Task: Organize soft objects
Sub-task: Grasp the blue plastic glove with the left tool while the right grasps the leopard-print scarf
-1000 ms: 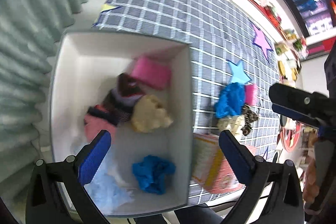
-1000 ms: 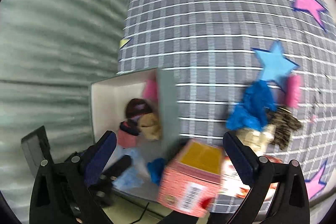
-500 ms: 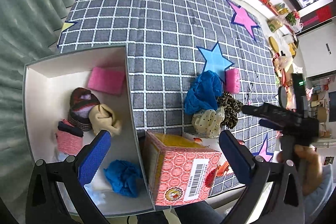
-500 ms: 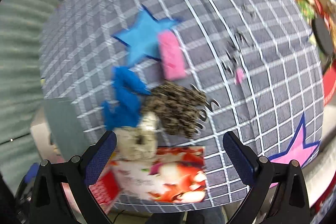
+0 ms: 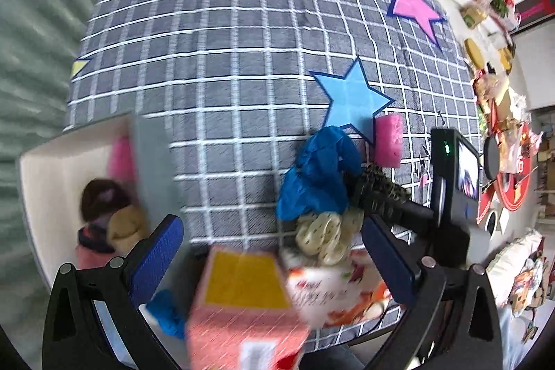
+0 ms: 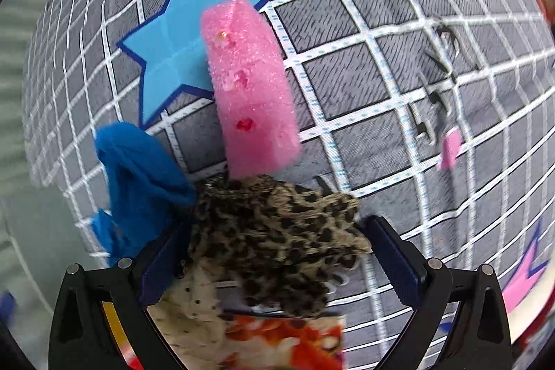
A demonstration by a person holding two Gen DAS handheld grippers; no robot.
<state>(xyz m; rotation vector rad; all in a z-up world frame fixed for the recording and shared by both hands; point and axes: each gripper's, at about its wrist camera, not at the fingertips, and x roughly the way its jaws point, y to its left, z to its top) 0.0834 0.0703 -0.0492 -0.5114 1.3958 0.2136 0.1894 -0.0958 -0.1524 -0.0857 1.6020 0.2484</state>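
A pile of soft things lies on the checked cloth: a blue cloth, a leopard-print cloth, a cream dotted scrunchie and a pink sponge. My right gripper is open, low over the pile, with a finger on either side of the leopard-print cloth. My left gripper is open and holds nothing; it hovers near the table's front edge between the pile and a white box. The box holds a pink sponge, rolled socks and a blue cloth.
A pink carton and a floral packet stand at the front edge under my left gripper. The right gripper's camera housing shows right of the pile. A green curtain hangs left. Shelves of clutter line the far right.
My left gripper has swung from above the white box toward the pile. My right gripper has come down close to the pile, and its fingers now straddle the leopard-print cloth.
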